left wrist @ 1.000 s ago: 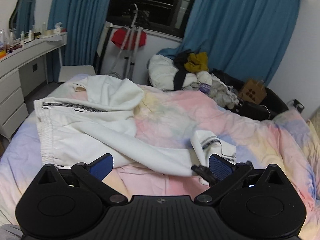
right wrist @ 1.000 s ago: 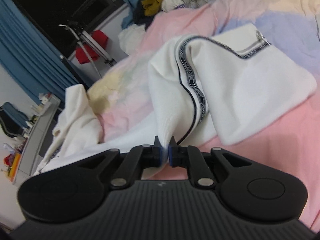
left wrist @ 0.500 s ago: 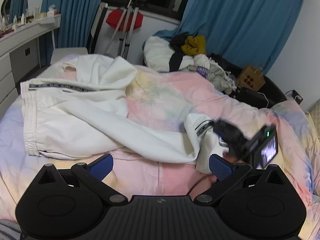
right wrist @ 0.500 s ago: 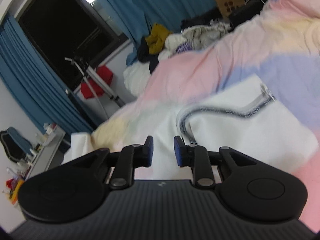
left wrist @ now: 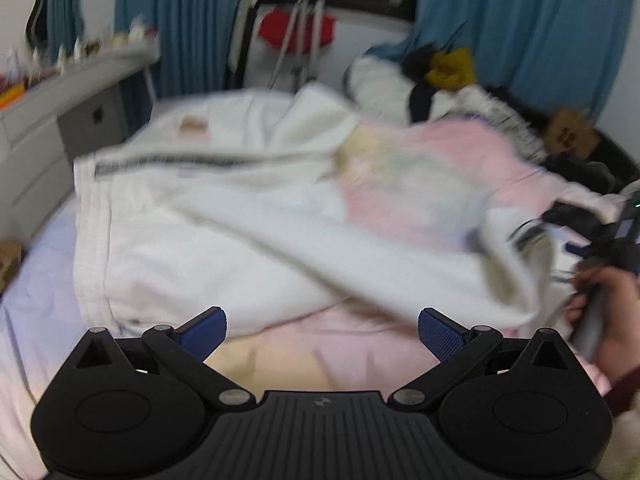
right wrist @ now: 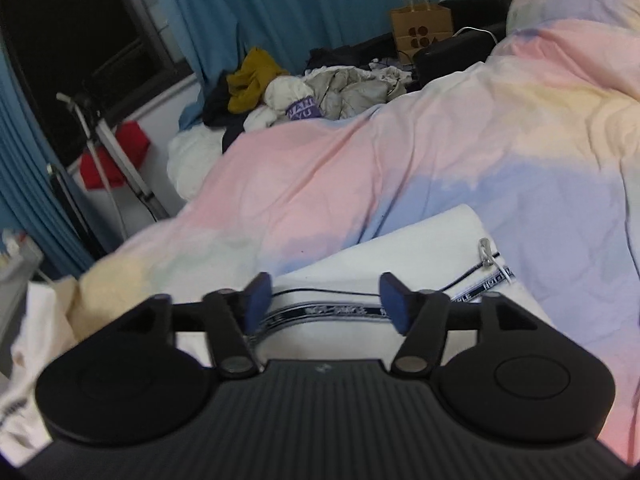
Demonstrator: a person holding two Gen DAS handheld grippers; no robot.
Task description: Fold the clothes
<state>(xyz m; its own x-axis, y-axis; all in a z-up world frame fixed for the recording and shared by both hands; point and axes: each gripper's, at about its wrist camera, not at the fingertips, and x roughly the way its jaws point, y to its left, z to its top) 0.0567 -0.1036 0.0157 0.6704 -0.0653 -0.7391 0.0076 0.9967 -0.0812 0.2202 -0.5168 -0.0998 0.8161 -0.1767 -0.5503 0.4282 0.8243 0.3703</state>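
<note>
R tongs (right wrist: 324,300) stand apart, jaws just been opening, nothing pinched; the white track pants (right wrist: 400,280) lie under them w/ the black-and-white logo stripe (right wrist: 340,314) running across the gap, pads clear of the cloth. L tongs (left wrist: 322,330) wide open too, empty, low over the pink part of the bed (left wrist: 320,360), just short of the pants' near edge (left wrist: 280,312). L view is blurred, so detail there is rough.

Pants sprawl across the pastel duvet: waistband (left wrist: 90,232) at the dresser side, one leg trailing diagonally twd the person's hand (left wrist: 608,320) holding the R tool.

Step, as I judge it: regrip for the next fold. Do it well: pinch thru both layers at the edge, not the duvet under; take waistband w/ L, leg end w/ R, pull taut before laying over; mind the metal clip (right wrist: 486,254) on the cord.

Containers: brown paper bag (right wrist: 422,26) by the curtain, contents not visible. Loose clothes pile (right wrist: 320,96) at the bed's far side, in no basket.
</note>
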